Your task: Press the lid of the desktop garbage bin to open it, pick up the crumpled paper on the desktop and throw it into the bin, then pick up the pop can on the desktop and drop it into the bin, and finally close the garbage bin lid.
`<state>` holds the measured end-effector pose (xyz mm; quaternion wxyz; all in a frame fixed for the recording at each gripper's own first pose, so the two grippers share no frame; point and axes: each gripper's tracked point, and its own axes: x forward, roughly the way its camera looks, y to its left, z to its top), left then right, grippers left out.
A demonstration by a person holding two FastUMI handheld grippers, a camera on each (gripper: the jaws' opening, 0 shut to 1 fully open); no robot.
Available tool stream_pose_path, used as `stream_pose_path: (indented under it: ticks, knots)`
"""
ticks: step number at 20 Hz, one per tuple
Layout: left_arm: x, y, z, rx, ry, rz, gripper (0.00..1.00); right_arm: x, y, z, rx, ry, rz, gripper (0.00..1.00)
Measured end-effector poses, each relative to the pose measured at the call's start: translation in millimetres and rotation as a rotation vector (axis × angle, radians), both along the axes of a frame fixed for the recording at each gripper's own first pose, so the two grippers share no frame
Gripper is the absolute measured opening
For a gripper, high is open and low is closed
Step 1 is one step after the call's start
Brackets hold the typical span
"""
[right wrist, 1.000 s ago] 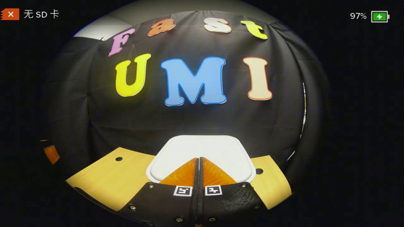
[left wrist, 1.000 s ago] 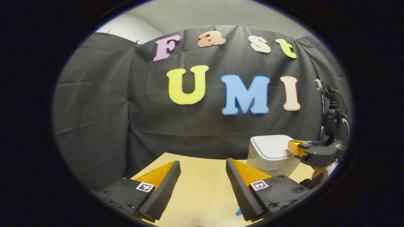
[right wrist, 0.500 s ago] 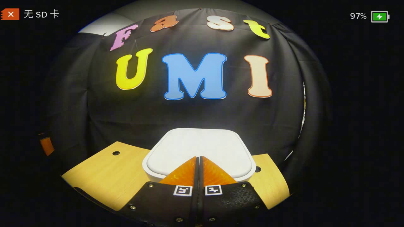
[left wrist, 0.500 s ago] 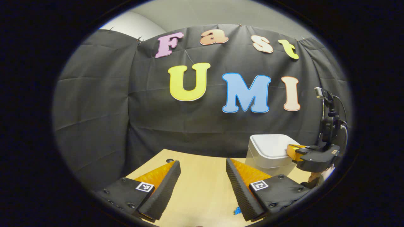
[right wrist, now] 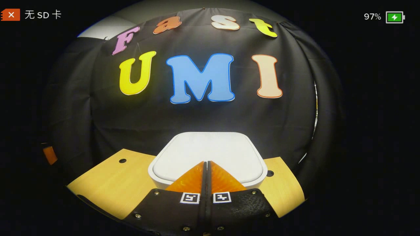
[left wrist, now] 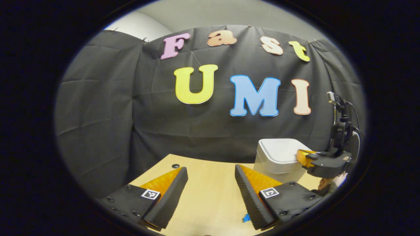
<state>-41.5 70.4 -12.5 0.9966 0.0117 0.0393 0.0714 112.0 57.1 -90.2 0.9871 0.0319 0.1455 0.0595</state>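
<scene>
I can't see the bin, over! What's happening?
Right gripper shut, tips over closed bin lid. Left gripper open, holding nothing, above table. Nothing blocking.

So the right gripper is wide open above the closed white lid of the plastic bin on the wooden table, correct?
Not quite: the right gripper is shut, fingers together, as the right gripper view shows. It is over the closed white lid of the plastic bin on the wooden table.

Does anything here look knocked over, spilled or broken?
Nothing stands out. The white bin stands upright on the table with its lid flat and shut, and the right gripper sits closed over the lid's front edge.
</scene>
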Motion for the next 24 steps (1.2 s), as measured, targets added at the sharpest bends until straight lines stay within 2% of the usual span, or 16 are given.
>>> stream_pose_path:
  ticks: [3, 8, 18, 21, 24]
  knots:
    - [-0.6, -5.2, 3.2, 0.004, -0.005, -0.012, 0.95, 0.0, -1.5, -0.4, -0.031, 0.003, 0.001, 0.01]
    - [-5.7, -11.7, 3.9, -0.009, -0.014, -0.032, 0.95, 0.6, -1.1, -4.2, 0.038, 0.046, -0.004, 0.01]
    - [-14.3, -25.1, 9.0, -0.025, -0.027, -0.079, 0.95, 1.6, -1.9, -8.4, 0.062, 0.146, 0.021, 0.01]
    - [-15.0, -33.0, 8.9, -0.023, -0.03, -0.095, 0.95, 4.4, -2.4, -4.7, 0.042, 0.109, 0.028, 0.01]
    - [-12.9, -40.9, 4.9, -0.025, -0.017, -0.114, 0.95, 8.7, -3.5, 1.1, 0.081, 0.111, 0.015, 0.0]
